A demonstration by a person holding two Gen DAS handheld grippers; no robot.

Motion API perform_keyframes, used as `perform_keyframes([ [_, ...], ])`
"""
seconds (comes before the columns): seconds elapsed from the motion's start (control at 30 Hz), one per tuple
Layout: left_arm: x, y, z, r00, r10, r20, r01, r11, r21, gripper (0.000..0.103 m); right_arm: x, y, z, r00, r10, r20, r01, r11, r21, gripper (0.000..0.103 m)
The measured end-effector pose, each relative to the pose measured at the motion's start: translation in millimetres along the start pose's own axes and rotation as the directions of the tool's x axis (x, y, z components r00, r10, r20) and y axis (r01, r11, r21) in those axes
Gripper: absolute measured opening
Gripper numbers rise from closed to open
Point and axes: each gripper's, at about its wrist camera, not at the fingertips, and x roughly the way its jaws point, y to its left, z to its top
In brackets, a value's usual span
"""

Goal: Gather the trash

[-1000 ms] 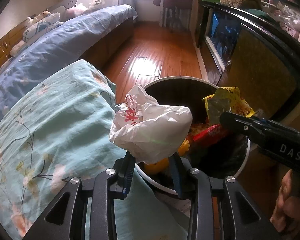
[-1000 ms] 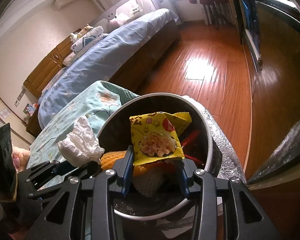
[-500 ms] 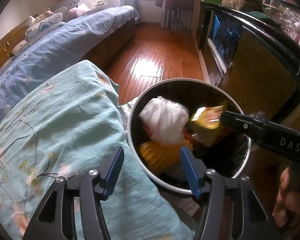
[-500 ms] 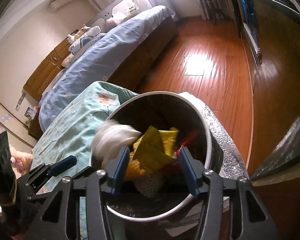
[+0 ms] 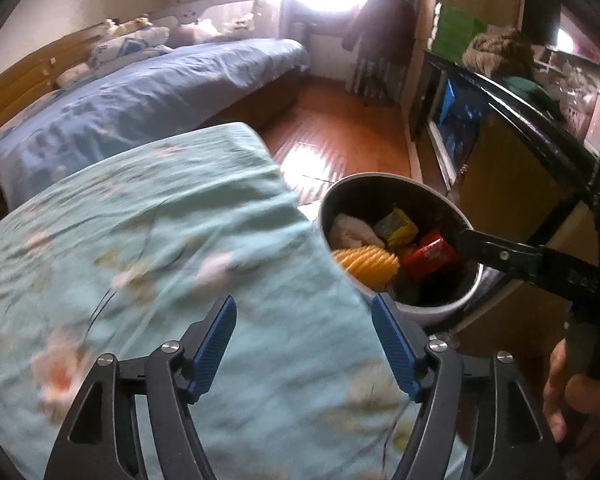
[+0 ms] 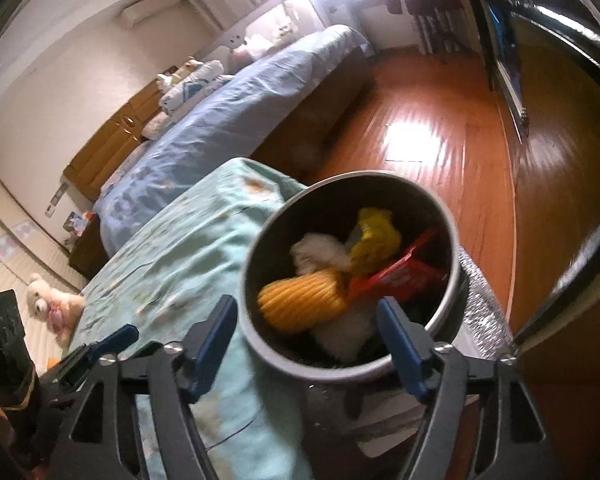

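Observation:
A round grey trash bin point(image 5: 432, 306) point(image 6: 342, 368) stands beside the bed. Inside lie a white crumpled bag point(image 5: 354, 230) point(image 6: 320, 252), a yellow snack packet point(image 5: 398, 228) point(image 6: 374, 238), a red wrapper point(image 5: 432, 256) point(image 6: 400, 276) and yellow foam netting point(image 5: 366, 266) point(image 6: 300, 302). My left gripper point(image 5: 304, 346) hangs over the teal floral quilt point(image 5: 140, 264), left of the bin, its jaws opening with nothing between them. My right gripper point(image 6: 306, 342) hovers above the bin's near rim, jaws also opening and empty. The right gripper's black finger point(image 5: 500, 256) reaches over the bin in the left wrist view.
A blue-covered bed point(image 5: 148, 92) point(image 6: 240, 108) runs along the left, with wooden floor point(image 5: 332, 136) point(image 6: 428, 136) beyond the bin. A dark glass-fronted cabinet point(image 5: 500, 132) lines the right. A plush toy point(image 6: 54, 308) lies at the far left. A hand point(image 5: 576, 396) grips the right tool.
Both grippers opened and let go: the white bag and the yellow packet dropped into the bin. The left gripper then pulled back left over the quilt; the right one rose slightly.

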Motion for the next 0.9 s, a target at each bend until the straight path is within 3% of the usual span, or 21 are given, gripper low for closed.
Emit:
perform_keyframes([
  [0.1,-23.2,10.7,-23.5,0.999,0.010,0.033,-0.009,1.000,-0.030,0.074,-11.5,18.4,-19.1,0.999,0.016,0.038,-0.016,1.000,-0.008,0.085],
  [0.33,-76.3,39.8,-56.9,0.991,0.073,0.113,-0.062,0.993,-0.097,0.075,-35.4,64.6,-47.4,0.993,-0.011,0.120,0.025,0.993,-0.117,0.086],
  [0.5,-116.8,53.2,-68.2,0.970,0.142,0.196,-0.117,0.984,-0.133,0.080,-68.2,95.4,-50.6,0.966,-0.002,0.260,0.057,0.977,-0.207,0.098],
  [0.6,-144.9,56.8,-77.5,0.942,0.196,0.272,-0.156,0.975,-0.160,0.090,-86.0,111.6,-54.2,0.937,0.010,0.348,0.083,0.964,-0.251,0.103],
  [0.67,-161.3,56.2,-86.9,0.900,0.274,0.340,-0.220,0.957,-0.188,0.102,-89.9,118.6,-54.8,0.925,0.008,0.381,0.102,0.958,-0.268,0.103],
  [0.7,-169.6,55.1,-92.5,0.868,0.320,0.378,-0.260,0.944,-0.204,0.102,-90.0,121.2,-55.8,0.922,0.011,0.387,0.104,0.956,-0.275,0.103],
  [0.73,-174.5,53.2,-97.2,0.848,0.344,0.403,-0.281,0.937,-0.208,0.102,-89.1,123.1,-57.0,0.919,0.009,0.394,0.111,0.953,-0.280,0.103],
  [0.83,-180.2,45.1,-108.7,0.814,0.383,0.436,-0.325,0.923,-0.205,0.102,-83.1,126.6,-63.1,0.917,0.006,0.398,0.123,0.947,-0.298,0.103],
  [0.9,-179.8,40.2,-114.2,0.805,0.397,0.441,-0.343,0.918,-0.200,0.102,-77.6,127.7,-67.4,0.918,0.004,0.397,0.128,0.943,-0.307,0.103],
])
